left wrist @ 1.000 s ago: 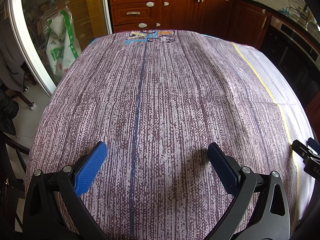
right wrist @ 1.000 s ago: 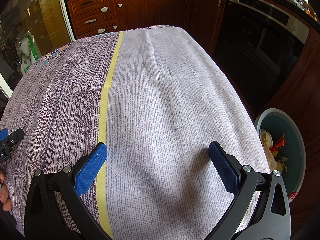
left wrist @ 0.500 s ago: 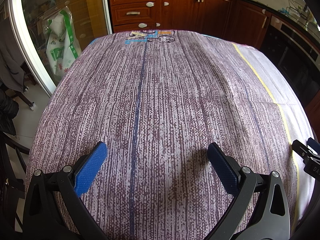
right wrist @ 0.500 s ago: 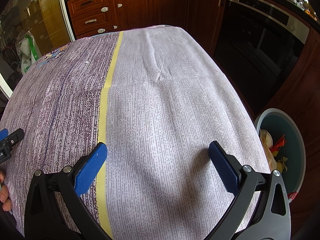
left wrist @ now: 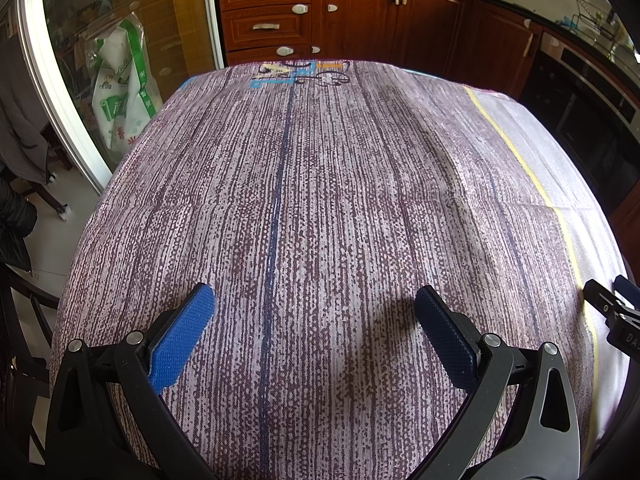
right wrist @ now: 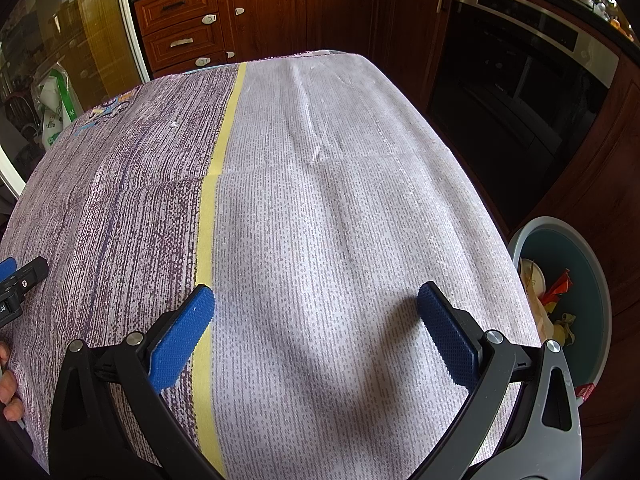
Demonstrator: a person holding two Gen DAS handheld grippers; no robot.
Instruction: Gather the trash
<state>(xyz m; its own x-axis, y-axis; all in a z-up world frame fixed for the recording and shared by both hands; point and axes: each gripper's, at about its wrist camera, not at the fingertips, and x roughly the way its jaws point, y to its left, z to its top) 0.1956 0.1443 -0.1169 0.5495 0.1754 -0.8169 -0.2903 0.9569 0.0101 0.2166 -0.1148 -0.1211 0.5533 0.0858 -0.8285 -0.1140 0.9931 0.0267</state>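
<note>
My left gripper (left wrist: 314,320) is open and empty, held low over the purple-striped tablecloth (left wrist: 320,184). My right gripper (right wrist: 316,316) is open and empty over the paler part of the same cloth (right wrist: 340,200), just right of its yellow stripe (right wrist: 208,208). A teal bin (right wrist: 592,280) stands on the floor beside the table's right edge, with paper and wrapper trash (right wrist: 554,296) inside. I see no loose trash on the cloth in either view. Each gripper shows at the edge of the other's view: the right one (left wrist: 616,320), the left one (right wrist: 16,284).
Wooden kitchen cabinets (left wrist: 320,12) run along the far wall. A dark oven front (right wrist: 520,92) is on the right. A glass door (left wrist: 100,80) with a white and green bag (left wrist: 124,92) behind it is on the left. A dark chair (left wrist: 16,320) stands at the near left.
</note>
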